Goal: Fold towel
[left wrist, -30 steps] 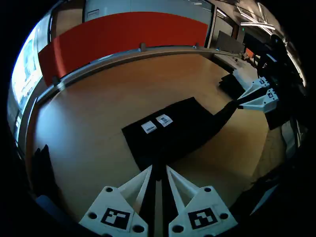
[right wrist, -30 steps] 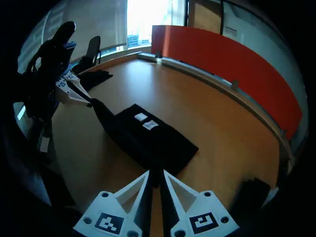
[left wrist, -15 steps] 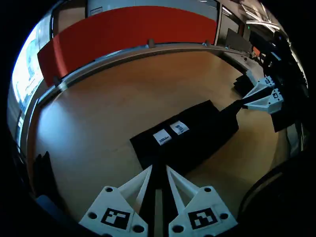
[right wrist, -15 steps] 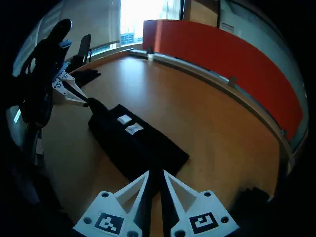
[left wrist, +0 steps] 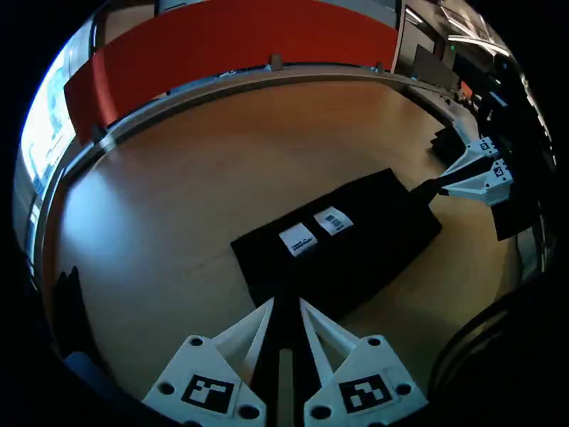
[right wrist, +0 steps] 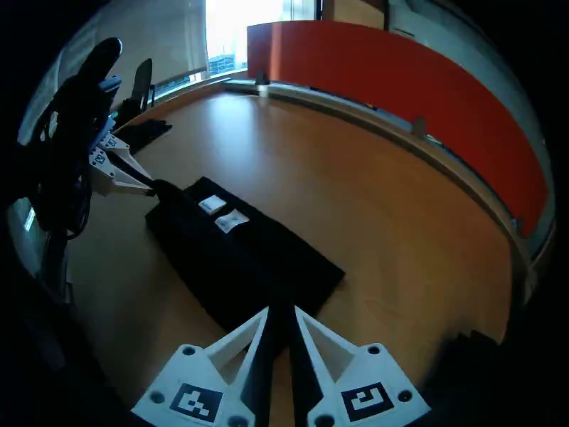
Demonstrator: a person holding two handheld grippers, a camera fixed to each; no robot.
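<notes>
**Item: towel** (left wrist: 363, 245). Black cloth with two white labels (left wrist: 315, 229) on its upper face. It lies on the wooden table (left wrist: 171, 206), roughly mid-surface, as a long rectangle. It is also seen in the right gripper view (right wrist: 235, 267).

**Left gripper** (left wrist: 286, 306). Its fingers are pressed close together, pinching the near end of the towel, and dark fabric fills the narrow slot between them. Seen from the right gripper view (right wrist: 148, 185), it meets the far corner of the cloth low over the table.

**Right gripper** (right wrist: 282, 312). Its fingers are likewise drawn together on the towel's other end. In the left gripper view (left wrist: 439, 183), its tips touch the far corner.

**Change noted.**
- A second ago a stretched tail of cloth rose from the towel's body up to the far gripper in each view.
- That tail is now almost gone, and only a short peak of fabric remains at each held corner.
- The outline has tightened from a dragged, tapering shape into a squarer block with straighter edges.
- Both grippers sit lower and nearer the cloth than before.

**Meaning for task.** By my reading, the carried edge is being laid down and this fold is close to finished. Both ends are still held, so letting go and any further fold remain to be done.

**Surroundings.** A red partition (left wrist: 213, 50) stands along the table's far edge.
</notes>
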